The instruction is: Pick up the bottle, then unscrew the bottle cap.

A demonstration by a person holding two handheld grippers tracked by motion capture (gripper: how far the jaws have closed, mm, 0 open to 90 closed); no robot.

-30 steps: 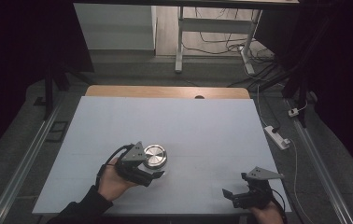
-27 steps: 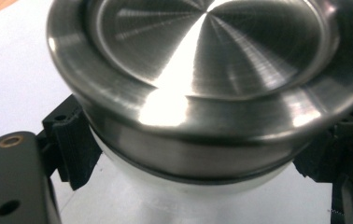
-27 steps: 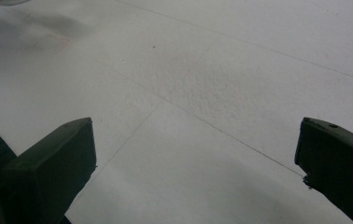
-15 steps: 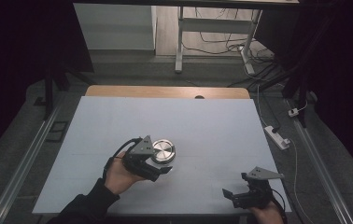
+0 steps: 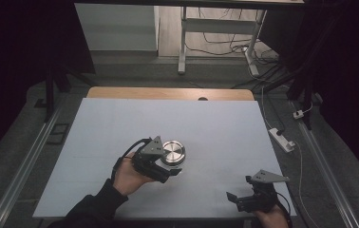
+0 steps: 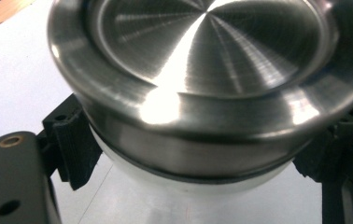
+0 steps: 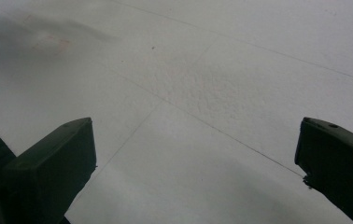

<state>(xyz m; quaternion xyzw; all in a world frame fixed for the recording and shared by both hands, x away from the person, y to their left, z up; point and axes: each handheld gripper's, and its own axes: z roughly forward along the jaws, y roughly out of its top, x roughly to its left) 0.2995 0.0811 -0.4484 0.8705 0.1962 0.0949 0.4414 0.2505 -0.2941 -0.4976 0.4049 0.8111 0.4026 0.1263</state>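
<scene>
White tabletop (image 5: pixel 215 123) carries both tools: left gripper (image 5: pixel 161 164) clamps a steel-lidded white jar (image 5: pixel 173 152) between its jaws; right gripper (image 5: pixel 244 199) rests well apart, jaws spread

Both grippers are black, blocky tools, each topped by a grey three-cornered plate. The left gripper (image 5: pixel 168 167) trails a black cable looping to its left, and its jaws carry ribbed black pads (image 6: pixel 74 149) beside a grey block with a brass-ringed screw hole (image 6: pixel 11 140). The right gripper (image 5: pixel 239 198) has plain, square-ended black jaws; the near-left arm wears a dark sleeve (image 5: pixel 89 209).
</scene>
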